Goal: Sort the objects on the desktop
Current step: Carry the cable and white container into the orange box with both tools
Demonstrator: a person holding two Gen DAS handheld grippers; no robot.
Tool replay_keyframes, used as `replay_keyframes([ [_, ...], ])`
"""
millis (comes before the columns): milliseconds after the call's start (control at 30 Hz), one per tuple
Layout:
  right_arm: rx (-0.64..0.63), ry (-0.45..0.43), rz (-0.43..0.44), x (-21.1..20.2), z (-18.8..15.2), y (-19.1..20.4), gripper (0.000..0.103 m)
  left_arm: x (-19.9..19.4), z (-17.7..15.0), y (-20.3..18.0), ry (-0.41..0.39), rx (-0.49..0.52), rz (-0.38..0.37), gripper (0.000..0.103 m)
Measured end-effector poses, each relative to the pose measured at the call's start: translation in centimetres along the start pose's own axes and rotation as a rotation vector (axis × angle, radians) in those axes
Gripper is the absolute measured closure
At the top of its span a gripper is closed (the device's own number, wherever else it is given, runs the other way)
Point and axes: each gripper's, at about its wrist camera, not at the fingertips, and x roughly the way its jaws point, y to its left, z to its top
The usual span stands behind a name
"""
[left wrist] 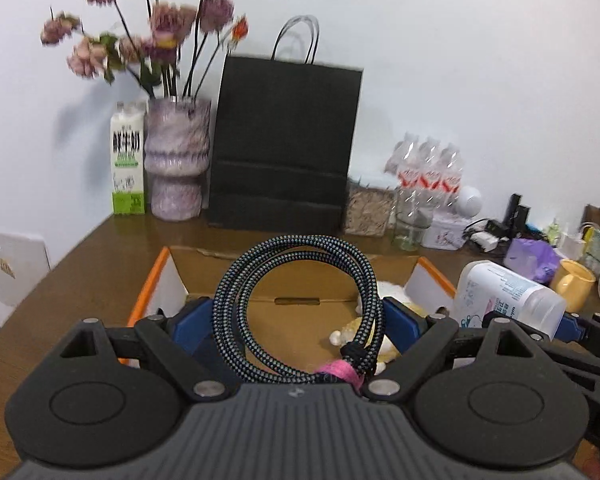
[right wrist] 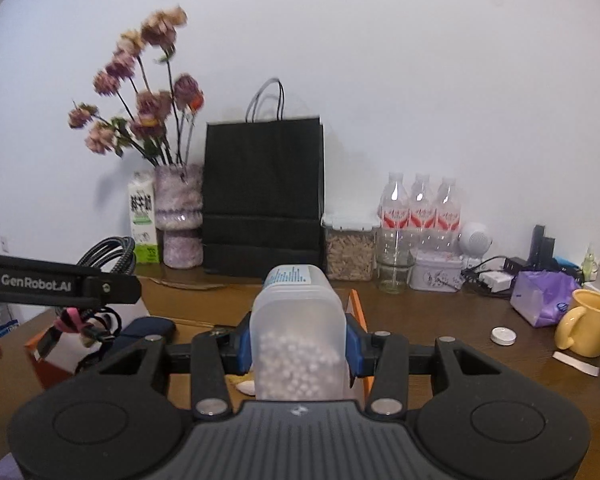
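Observation:
A coiled black-and-teal braided cable (left wrist: 236,300), bound with a pink tie, stands upright between the blue pads of my left gripper (left wrist: 296,312), which is shut on it above an open cardboard box (left wrist: 156,280) with orange edges. Pale soft items (left wrist: 388,292) lie in the box. My right gripper (right wrist: 298,344) is shut on a translucent bottle (right wrist: 300,320) holding small white beads, its labelled end pointing away. In the left wrist view that bottle (left wrist: 500,296) hangs just right of the box. The right wrist view has the cable (right wrist: 108,256) and the left gripper's side (right wrist: 60,284) at far left.
Along the wall stand a milk carton (left wrist: 128,164), a vase of flowers (left wrist: 176,160), a black paper bag (left wrist: 284,148), a jar (right wrist: 348,252) and three water bottles (right wrist: 420,208). A yellow mug (right wrist: 588,324), a purple pack (right wrist: 540,296) and a white cap (right wrist: 503,336) sit at the right.

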Motion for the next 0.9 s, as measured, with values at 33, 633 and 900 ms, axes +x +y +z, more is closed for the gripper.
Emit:
replay_keyframes([
  [33,0.003,0.014,-0.003,1.0,-0.1,-0.1,0.061,0.8,-0.1,0.0,0.011,-0.002,0.007,0.013],
  [633,-0.021,0.178,-0.027,6.4,-2.1,-0.8,0.061,7.2,-3.3,-0.2,0.192,0.057,0.058,0.013],
  [900,-0.036,0.176,-0.031,6.5,-2.3,-0.4,0.06,7.5,-3.5,-0.6,0.207,0.079,0.063,0.012],
])
